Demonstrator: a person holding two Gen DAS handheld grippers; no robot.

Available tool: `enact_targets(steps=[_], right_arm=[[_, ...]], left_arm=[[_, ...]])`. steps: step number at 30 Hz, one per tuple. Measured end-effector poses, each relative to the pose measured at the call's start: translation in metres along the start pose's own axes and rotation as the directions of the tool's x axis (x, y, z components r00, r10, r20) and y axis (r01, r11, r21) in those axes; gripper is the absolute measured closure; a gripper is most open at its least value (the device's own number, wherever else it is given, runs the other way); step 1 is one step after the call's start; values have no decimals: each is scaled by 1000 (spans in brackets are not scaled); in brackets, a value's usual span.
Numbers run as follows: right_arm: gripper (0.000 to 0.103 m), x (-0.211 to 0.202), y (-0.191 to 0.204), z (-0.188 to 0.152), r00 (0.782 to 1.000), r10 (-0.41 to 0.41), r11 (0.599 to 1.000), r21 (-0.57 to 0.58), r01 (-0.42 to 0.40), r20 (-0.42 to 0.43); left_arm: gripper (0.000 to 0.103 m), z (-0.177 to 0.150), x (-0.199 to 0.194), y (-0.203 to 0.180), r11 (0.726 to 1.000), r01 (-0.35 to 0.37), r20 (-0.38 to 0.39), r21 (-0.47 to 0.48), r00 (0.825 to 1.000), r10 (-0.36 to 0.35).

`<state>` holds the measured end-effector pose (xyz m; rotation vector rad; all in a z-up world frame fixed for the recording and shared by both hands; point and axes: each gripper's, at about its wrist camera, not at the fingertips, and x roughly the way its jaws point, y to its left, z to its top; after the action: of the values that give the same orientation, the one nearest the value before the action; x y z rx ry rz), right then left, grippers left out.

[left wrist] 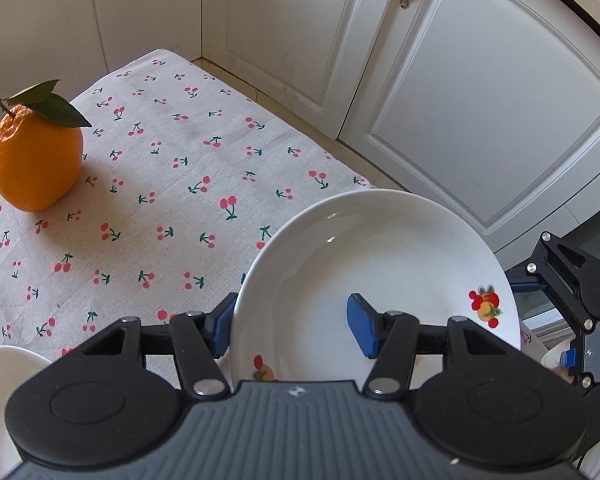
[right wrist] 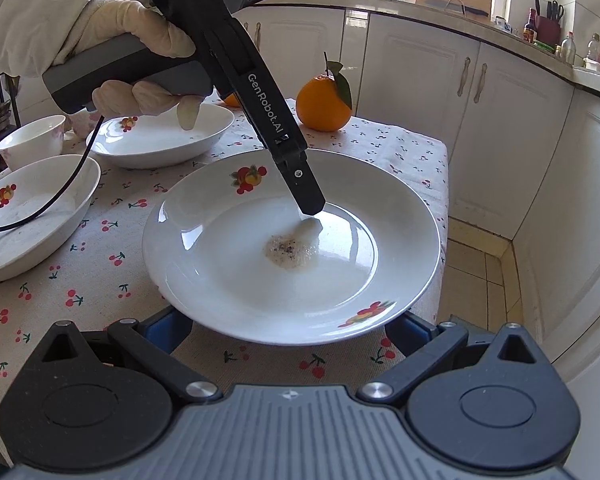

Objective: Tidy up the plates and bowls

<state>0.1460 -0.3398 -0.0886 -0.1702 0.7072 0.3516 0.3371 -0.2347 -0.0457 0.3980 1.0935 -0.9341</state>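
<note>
A white plate with fruit prints [left wrist: 380, 264] [right wrist: 292, 240] sits at the table's near right corner, with a small food smear [right wrist: 290, 252] in its middle. My left gripper [left wrist: 292, 328] is open, its jaws astride the plate's rim: one blue pad [left wrist: 362, 330] is over the inside, the other [left wrist: 220, 328] outside. In the right wrist view the left gripper [right wrist: 312, 208] reaches down into the plate. My right gripper [right wrist: 288, 330] is open, its blue pads [right wrist: 168, 330] low under the plate's near rim.
Two more fruit-print deep plates [right wrist: 160, 140] [right wrist: 24, 216] and a white bowl [right wrist: 32, 140] stand at the left. An orange with leaves [left wrist: 36, 156] [right wrist: 324, 104] sits at the far side of the cherry-print tablecloth [left wrist: 172, 184]. White cabinets [left wrist: 480, 100] and tiled floor [right wrist: 480, 280] lie beyond the table's right edge.
</note>
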Motion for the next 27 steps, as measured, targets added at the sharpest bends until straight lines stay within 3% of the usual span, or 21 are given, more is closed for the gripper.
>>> enact_targets(steps=[14,18,27], right_arm=[[0,9,-5,4,1000,5,999,45,-5,2],[0,7,-4,5,1000,-1,999,47,1,-4],[0,-12,3,5,1000,-26,997,70,25,9]], left_arm=[[46,3,7,6,999,-34,14,-1,999,34],[40,1,5,4,999,-48,23,7,999,48],[35,-7,-33,-9,995,-98,92,0,991,97]])
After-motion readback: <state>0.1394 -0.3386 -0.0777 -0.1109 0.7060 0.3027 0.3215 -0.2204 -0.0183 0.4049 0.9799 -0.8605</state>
